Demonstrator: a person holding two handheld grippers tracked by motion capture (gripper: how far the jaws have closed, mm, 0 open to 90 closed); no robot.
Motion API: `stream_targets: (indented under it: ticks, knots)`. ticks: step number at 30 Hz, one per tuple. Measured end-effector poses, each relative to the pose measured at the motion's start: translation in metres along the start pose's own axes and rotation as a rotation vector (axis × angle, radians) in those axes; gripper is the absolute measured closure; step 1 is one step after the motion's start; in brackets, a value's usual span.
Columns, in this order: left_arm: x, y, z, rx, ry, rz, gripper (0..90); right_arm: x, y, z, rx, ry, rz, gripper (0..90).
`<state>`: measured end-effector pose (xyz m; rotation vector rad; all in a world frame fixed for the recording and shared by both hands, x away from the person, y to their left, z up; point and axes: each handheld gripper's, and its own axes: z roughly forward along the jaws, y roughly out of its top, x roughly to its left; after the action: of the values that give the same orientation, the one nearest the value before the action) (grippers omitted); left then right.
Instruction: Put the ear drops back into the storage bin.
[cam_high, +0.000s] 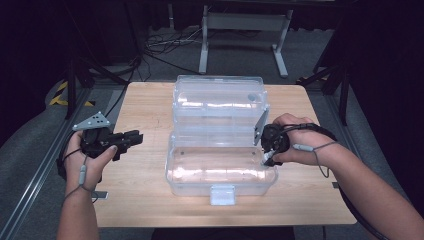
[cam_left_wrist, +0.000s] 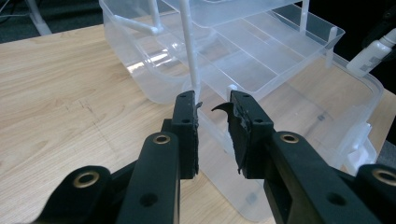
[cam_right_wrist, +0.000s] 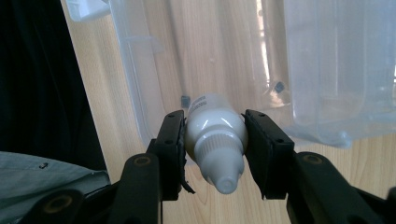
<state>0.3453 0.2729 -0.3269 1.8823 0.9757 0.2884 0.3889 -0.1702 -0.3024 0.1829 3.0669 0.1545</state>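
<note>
— Two grippers up: what is each one doing?

— I have the right gripper clamped across the shoulder of a small white dropper bottle, cap toward the camera, hanging above the lower tray of the open clear plastic storage box at its right end. My left gripper holds nothing, jaws parted, just beside the box's left wall.

— How would you set it down well?

— I'd lower it slowly past the rim, lay it flat on the tray floor, then release; the bottle is smooth and rounded, so I judge it may roll.

— And the box?

— Thin, glossy, see-through plastic with ribbed dividers, on a pale wood-grain table.
</note>
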Motion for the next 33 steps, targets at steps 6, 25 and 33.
stream_targets:
  ticks: [6,25,33]
  knots:
    - [0.000,0.000,0.000,0.000,-0.002,0.002,72.9,0.001,0.009,0.011,0.007,0.009,-0.003,60.1]
    - [0.001,0.000,-0.001,-0.001,-0.001,0.000,72.9,0.004,0.016,0.054,0.063,0.051,-0.030,60.1]
    - [0.000,0.000,0.000,0.001,-0.003,0.000,72.6,0.004,0.014,0.074,0.085,0.065,-0.034,60.1]
